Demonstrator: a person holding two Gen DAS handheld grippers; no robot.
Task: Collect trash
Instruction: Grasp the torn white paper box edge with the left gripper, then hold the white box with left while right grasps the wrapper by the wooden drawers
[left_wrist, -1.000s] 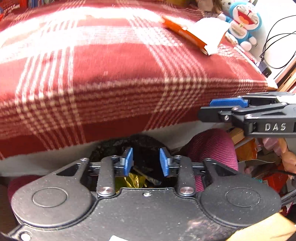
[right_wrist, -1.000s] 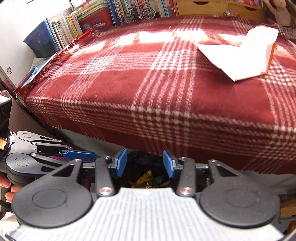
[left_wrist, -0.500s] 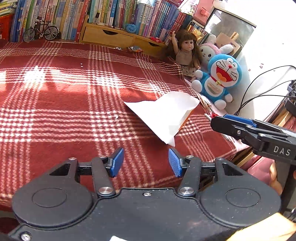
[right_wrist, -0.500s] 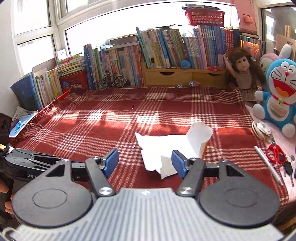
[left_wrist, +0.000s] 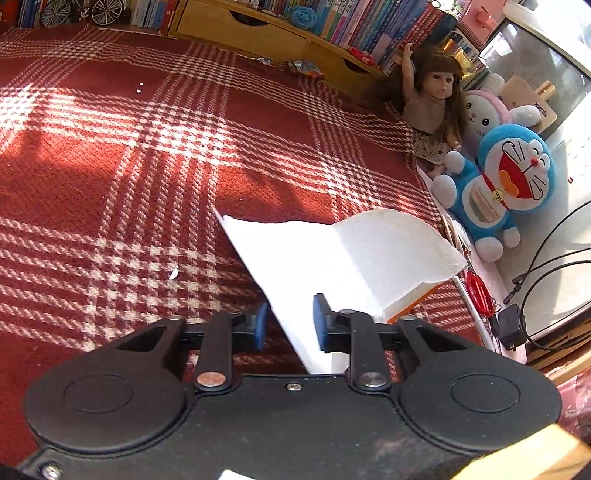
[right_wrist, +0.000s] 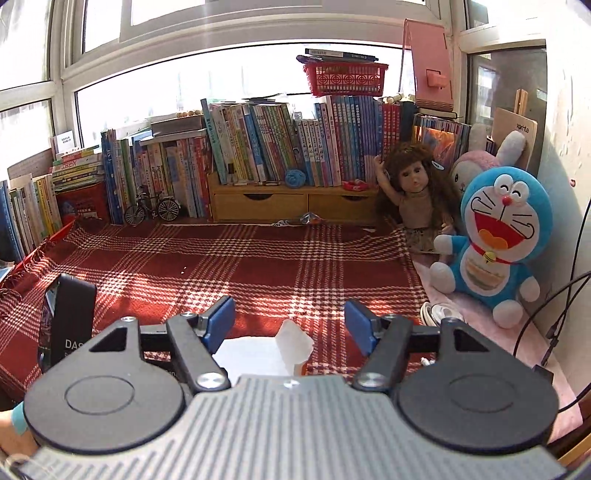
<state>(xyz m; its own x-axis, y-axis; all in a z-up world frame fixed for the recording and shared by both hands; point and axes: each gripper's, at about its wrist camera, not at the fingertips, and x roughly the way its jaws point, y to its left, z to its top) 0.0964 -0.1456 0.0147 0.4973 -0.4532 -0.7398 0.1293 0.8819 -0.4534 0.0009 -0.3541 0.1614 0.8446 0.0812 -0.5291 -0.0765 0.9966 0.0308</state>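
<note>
Open room: red-and-white plaid blanket (right_wrist: 258, 266), frame centre & left, bare.
Right edge blocked: brown-haired doll (right_wrist: 415, 192), blue plush cat toy (right_wrist: 498, 236).
Back wall: upright book row (right_wrist: 258, 144), top centre.

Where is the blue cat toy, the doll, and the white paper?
blue cat toy (right_wrist: 498, 229): right wrist view, on its face.
doll (right_wrist: 415, 201): right wrist view, on its chest.
white paper (left_wrist: 332, 254): left wrist view, on the flat middle of the sheet.

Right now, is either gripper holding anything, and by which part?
Nothing yet. The left gripper is closing around the near corner of the white torn paper carton, pads not touching. The right gripper is open, empty.
</note>
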